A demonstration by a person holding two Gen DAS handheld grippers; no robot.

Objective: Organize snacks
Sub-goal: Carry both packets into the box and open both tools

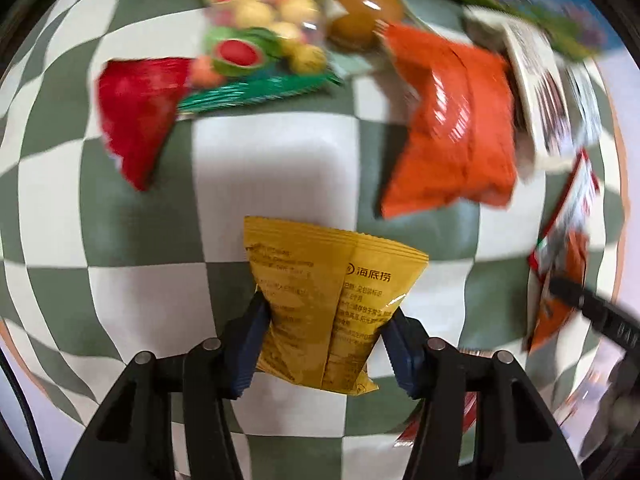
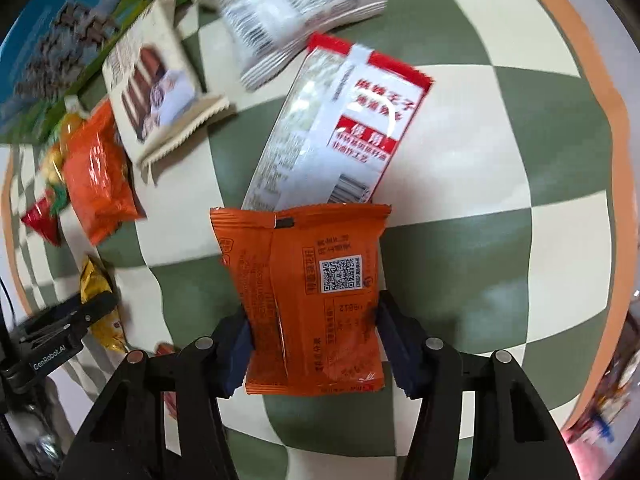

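My left gripper (image 1: pixel 326 318) is shut on a yellow snack packet (image 1: pixel 324 296) and holds it above the green-and-white checkered cloth (image 1: pixel 276 168). My right gripper (image 2: pixel 314 320) is shut on an orange packet with a QR code (image 2: pixel 312 296), also above the cloth. The left gripper and its yellow packet (image 2: pixel 100 308) show at the left edge of the right wrist view. Loose snacks lie beyond: a large orange bag (image 1: pixel 456 128), a red packet (image 1: pixel 136 112), a fruit-candy bag (image 1: pixel 256 40) and a red-and-white packet (image 2: pixel 332 128).
A cake-picture packet (image 2: pixel 156 84) and a white barcode packet (image 2: pixel 288 12) lie at the back. Brown jelly cups (image 1: pixel 364 12) sit by the candy bag. A green and blue box (image 2: pixel 56 40) borders the far side. The cloth's orange edge (image 2: pixel 592 60) runs at the right.
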